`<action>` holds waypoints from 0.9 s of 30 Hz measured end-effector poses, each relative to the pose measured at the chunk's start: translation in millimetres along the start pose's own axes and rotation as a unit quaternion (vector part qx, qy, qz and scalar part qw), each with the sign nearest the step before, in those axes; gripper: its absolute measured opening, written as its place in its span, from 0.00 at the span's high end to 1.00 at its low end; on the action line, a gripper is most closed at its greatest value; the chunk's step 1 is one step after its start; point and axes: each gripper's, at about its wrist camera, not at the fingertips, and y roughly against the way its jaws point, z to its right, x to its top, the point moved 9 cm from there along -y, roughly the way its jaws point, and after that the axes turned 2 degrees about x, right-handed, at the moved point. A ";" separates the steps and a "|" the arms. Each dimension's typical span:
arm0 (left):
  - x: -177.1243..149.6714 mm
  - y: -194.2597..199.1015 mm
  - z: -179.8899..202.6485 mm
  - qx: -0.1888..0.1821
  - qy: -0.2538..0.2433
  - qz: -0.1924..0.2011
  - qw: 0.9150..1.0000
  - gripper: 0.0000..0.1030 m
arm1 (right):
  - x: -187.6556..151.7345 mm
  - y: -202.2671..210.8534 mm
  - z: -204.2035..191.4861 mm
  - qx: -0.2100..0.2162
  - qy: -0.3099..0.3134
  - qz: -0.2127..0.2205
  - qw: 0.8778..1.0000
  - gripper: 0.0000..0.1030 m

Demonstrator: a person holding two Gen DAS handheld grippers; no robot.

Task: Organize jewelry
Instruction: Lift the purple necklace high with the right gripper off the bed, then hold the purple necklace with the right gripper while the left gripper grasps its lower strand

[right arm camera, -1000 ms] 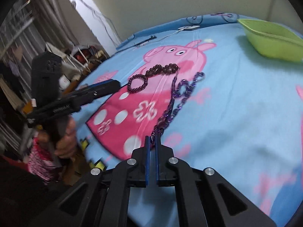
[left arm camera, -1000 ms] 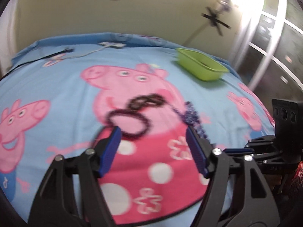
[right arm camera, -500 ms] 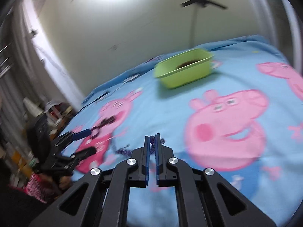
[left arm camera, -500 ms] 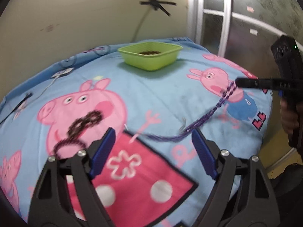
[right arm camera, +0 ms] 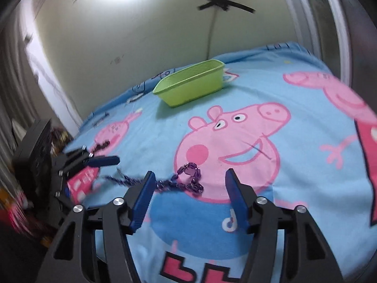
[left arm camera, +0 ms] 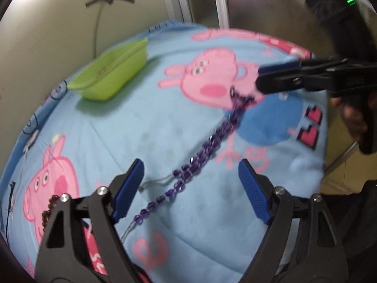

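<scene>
Lying stretched along the blue cartoon-pig blanket (left arm camera: 146, 127), the purple beaded necklace (left arm camera: 202, 155) sits released between the just-opening right gripper (right arm camera: 189, 184) and wide-open left gripper (left arm camera: 190, 188), probably for straightening.

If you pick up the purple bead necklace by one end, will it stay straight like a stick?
Probably not. The purple bead necklace lies in a loose wavy line on the blanket, bunched at one end, so it likely droops and swings. Its small smooth beads could slip from a light pinch.

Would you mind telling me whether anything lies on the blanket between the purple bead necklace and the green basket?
Nothing visible does: between the purple bead necklace and the green basket there is only bare blanket.
</scene>
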 end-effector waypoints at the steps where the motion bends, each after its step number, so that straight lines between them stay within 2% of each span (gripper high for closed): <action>1: 0.8 0.5 -1.2 -0.013 0.010 0.000 1.000 0.31 | -1.5 -2.8 -4.2 -0.010 0.029 -0.005 1.000 0.58; 2: 0.9 0.2 -0.2 -0.026 0.016 -0.003 1.000 0.36 | -2.5 -4.7 -6.4 -0.016 0.043 -0.007 0.999 0.57; 3: 0.8 1.2 -0.8 -0.037 0.025 -0.005 0.999 0.49 | -4.7 -8.1 -8.6 -0.024 0.058 -0.012 0.998 0.57; 4: 0.3 2.7 -2.8 -0.044 0.037 -0.003 0.998 0.66 | -7.0 -16.2 -11.6 -0.032 0.075 -0.022 0.996 0.57; 5: -0.8 3.6 -4.0 -0.046 0.044 -0.001 0.998 0.73 | -9.0 -23.1 -14.0 -0.036 0.087 -0.031 0.995 0.57; 6: -1.3 4.1 -6.5 -0.045 0.053 0.001 0.998 0.84 | -13.0 -33.0 -18.0 -0.040 0.101 -0.046 0.993 0.57; 7: -2.5 4.4 -9.5 -0.044 0.066 0.003 0.997 0.89 | -15.0 -38.2 -20.6 -0.045 0.111 -0.051 0.991 0.57; 8: -3.6 5.4 -11.2 -0.048 0.079 0.006 0.996 0.90 | -15.4 -40.8 -24.6 -0.055 0.127 -0.047 0.989 0.59; 9: -5.4 7.0 -14.9 -0.053 0.098 0.010 0.994 0.91 | -18.1 -42.2 -29.6 -0.059 0.140 -0.049 0.987 0.75; 10: -6.1 6.8 -16.9 -0.055 0.109 0.014 0.992 0.91 | -20.0 -42.1 -36.3 -0.059 0.156 -0.046 0.985 0.99; 12: -6.9 11.8 -24.5 -0.064 0.138 0.027 0.988 0.95 | -24.9 -41.3 -44.8 -0.027 0.146 -0.048 0.988 1.00; 15: -6.2 18.2 -34.4 -0.082 0.166 0.042 0.982 0.95 | -24.5 -37.3 -46.2 -0.014 0.127 -0.047 0.991 1.00; 18: 4.2 21.3 -43.2 -0.095 0.179 0.054 0.978 0.95 | -7.8 -32.2 -47.1 0.045 0.072 -0.040 0.996 1.00; 22: 31.1 28.6 -56.3 -0.116 0.196 0.084 0.970 0.95 | 41.9 -25.5 -49.4 0.096 0.023 -0.002 0.995 1.00; 27: 66.4 43.9 -62.6 -0.100 0.164 0.118 0.974 0.95 | 102.0 -17.6 -64.8 0.121 0.032 0.039 0.991 1.00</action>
